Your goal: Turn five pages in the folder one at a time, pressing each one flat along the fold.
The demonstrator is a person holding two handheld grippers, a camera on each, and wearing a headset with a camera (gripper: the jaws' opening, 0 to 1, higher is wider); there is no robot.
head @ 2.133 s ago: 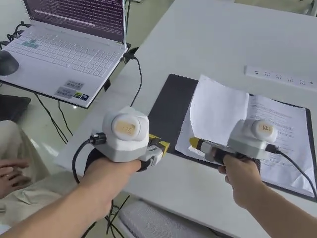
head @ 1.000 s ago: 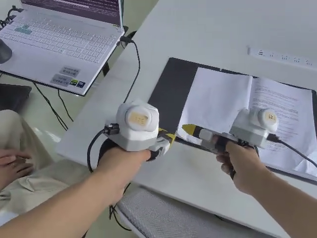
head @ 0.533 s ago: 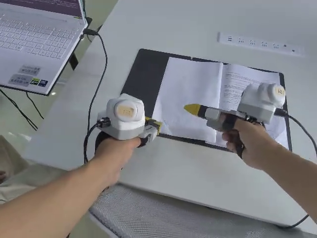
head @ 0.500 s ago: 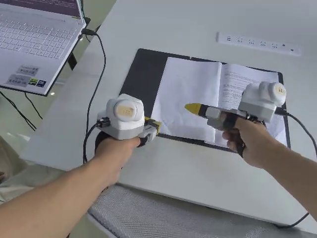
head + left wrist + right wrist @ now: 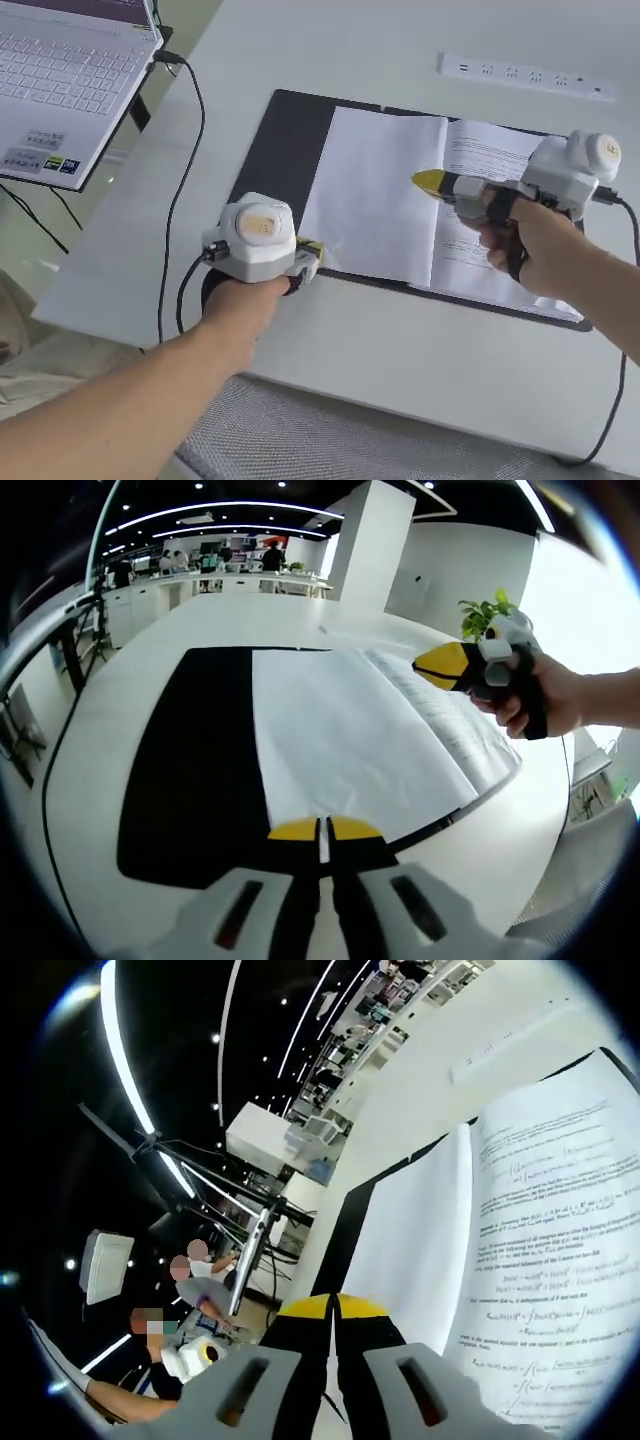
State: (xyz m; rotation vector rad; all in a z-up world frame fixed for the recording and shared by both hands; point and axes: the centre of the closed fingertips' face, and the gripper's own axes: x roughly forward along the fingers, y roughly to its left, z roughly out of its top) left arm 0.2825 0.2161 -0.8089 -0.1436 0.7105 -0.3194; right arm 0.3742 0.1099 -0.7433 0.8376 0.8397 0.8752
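Both left gripper (image 5: pixel 312 256) and right gripper (image 5: pixel 426 181), jaws together, at folder (image 5: pixel 283 150) (head view: laptop (image 5: pixel 60 75)).

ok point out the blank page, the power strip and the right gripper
blank page (image 5: pixel 375 200): head view, middle of the sheet
power strip (image 5: pixel 525 77): head view, middle of its top
right gripper (image 5: pixel 428 182): head view, yellow tip of its jaws

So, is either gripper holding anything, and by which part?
Nothing is held: left gripper and right gripper are both shut, empty, by the blank white paper page.
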